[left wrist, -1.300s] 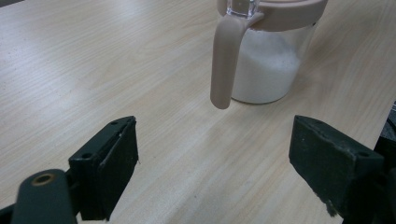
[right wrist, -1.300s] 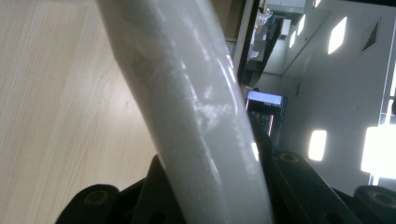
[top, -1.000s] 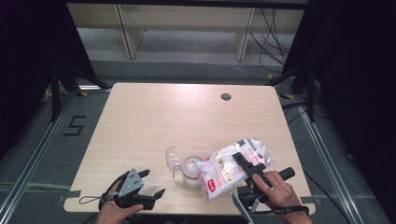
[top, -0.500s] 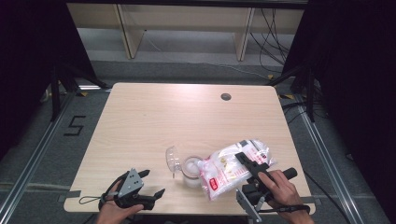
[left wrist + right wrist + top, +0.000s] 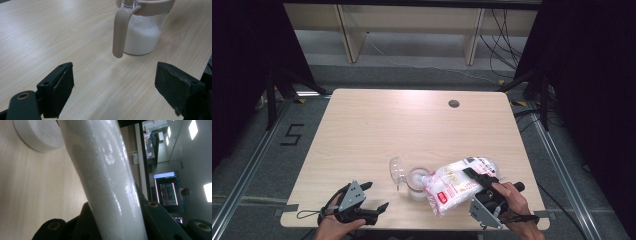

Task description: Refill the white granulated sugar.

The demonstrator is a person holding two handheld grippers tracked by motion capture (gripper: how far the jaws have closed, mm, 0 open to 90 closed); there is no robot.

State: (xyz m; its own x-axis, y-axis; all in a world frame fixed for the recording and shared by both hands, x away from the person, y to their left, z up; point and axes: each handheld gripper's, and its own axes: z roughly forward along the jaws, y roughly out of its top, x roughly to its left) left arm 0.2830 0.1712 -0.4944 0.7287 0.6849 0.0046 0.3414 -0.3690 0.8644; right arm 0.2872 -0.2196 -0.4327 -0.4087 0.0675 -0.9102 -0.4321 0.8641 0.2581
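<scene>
Surface: light wood-grain table [image 5: 377, 130] with rounded corners, standing on a grey floor [image 5: 262, 150].
Fitting: dark round cable port [image 5: 454, 103] set into the tabletop near the far edge, right of centre.
On it: clear glass jar [image 5: 416, 180] of white granules near the front edge; its hinged lid [image 5: 397, 171] stands open on the left.

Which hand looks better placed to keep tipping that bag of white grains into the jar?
Right. The right gripper is shut on the bag, whose mouth tilts over the jar. The left gripper sits open near the table's front edge, apart from both.
</scene>
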